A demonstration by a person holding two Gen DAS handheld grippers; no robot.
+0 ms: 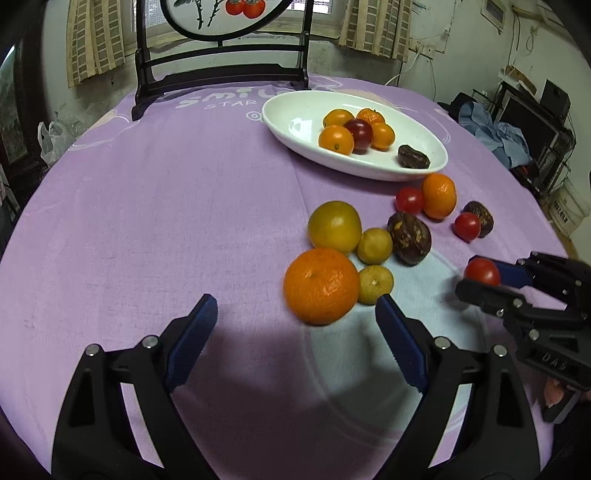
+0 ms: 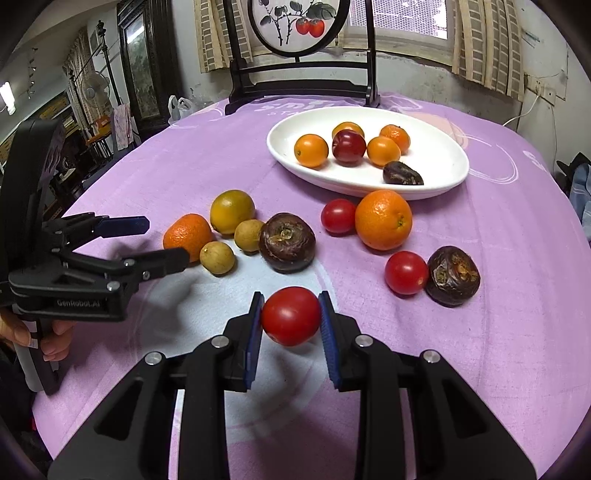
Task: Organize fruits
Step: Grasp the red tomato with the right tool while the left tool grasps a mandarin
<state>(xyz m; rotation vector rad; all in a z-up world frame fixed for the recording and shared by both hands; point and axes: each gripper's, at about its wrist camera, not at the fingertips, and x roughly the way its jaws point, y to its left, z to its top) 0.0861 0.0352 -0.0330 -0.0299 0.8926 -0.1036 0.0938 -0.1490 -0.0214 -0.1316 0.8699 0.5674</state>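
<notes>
My right gripper (image 2: 291, 314) is shut on a red cherry tomato (image 2: 291, 316), held just above the purple cloth; the same tomato (image 1: 482, 271) shows in the left wrist view. My left gripper (image 1: 295, 314) stands open right in front of a large orange (image 1: 320, 285), nothing between its fingers. Around the orange lie a yellow-green citrus (image 1: 334, 226), two small longans (image 1: 374, 245), a dark water chestnut (image 1: 409, 238), more tomatoes (image 1: 409, 200) and another orange (image 1: 439, 195). The white oval plate (image 1: 295, 110) holds several small oranges, a dark red fruit and a brown one.
A dark wooden stand with a round painted screen (image 2: 295, 26) rises at the table's far edge behind the plate. A person's hand (image 2: 55, 339) grips the left gripper's handle. The round table's edge curves away on both sides.
</notes>
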